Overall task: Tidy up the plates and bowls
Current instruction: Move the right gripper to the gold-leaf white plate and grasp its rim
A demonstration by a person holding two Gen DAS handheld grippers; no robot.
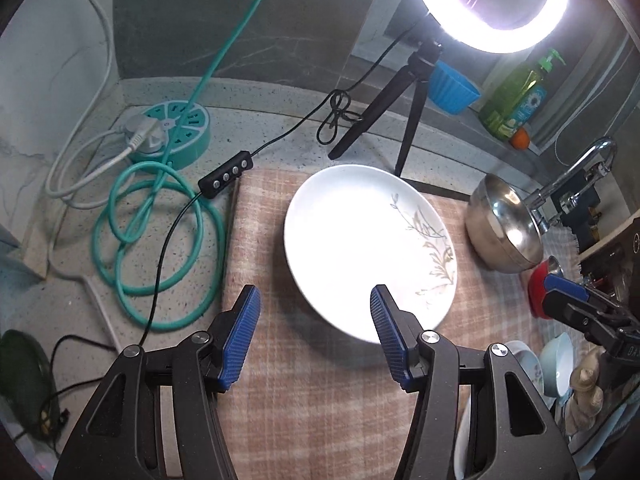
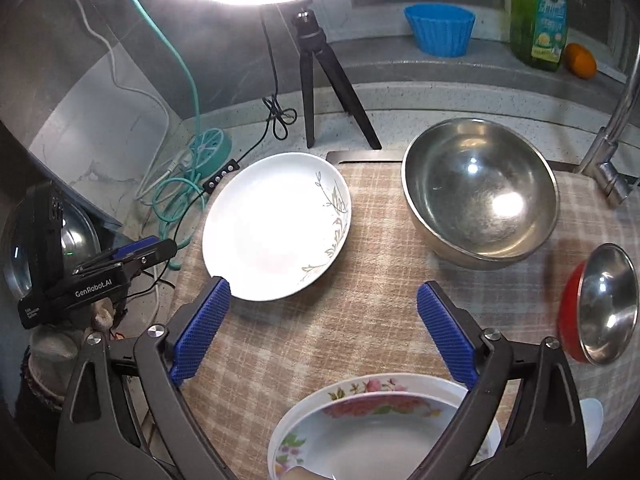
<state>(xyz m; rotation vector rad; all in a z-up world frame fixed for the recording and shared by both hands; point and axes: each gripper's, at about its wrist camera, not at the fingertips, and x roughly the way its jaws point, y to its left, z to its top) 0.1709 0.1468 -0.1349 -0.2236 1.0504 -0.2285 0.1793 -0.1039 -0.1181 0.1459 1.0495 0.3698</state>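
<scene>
A white plate with a leaf pattern (image 1: 360, 240) (image 2: 272, 228) lies flat on the checked cloth (image 1: 320, 400) (image 2: 360, 320). My left gripper (image 1: 316, 300) hovers open at its near rim, nothing between the pads. My right gripper (image 2: 324, 296) is open too, over bare cloth between the plate and a flowered plate (image 2: 380, 416) near the bottom edge. A large steel bowl (image 2: 480, 192) (image 1: 504, 228) stands right of the white plate. A small steel bowl nested in a red one (image 2: 600, 304) tilts at the far right. The left gripper (image 2: 120, 260) shows at the right wrist view's left.
A ring light on a black tripod (image 2: 316, 80) (image 1: 400, 112) stands behind the cloth. Teal cable coils (image 1: 160, 240), a round teal power strip (image 1: 176, 132) and a black inline switch (image 1: 226, 174) lie left. A blue cup (image 2: 440, 28), green bottle (image 2: 540, 12), orange (image 2: 580, 60) and tap (image 2: 612, 132) are behind.
</scene>
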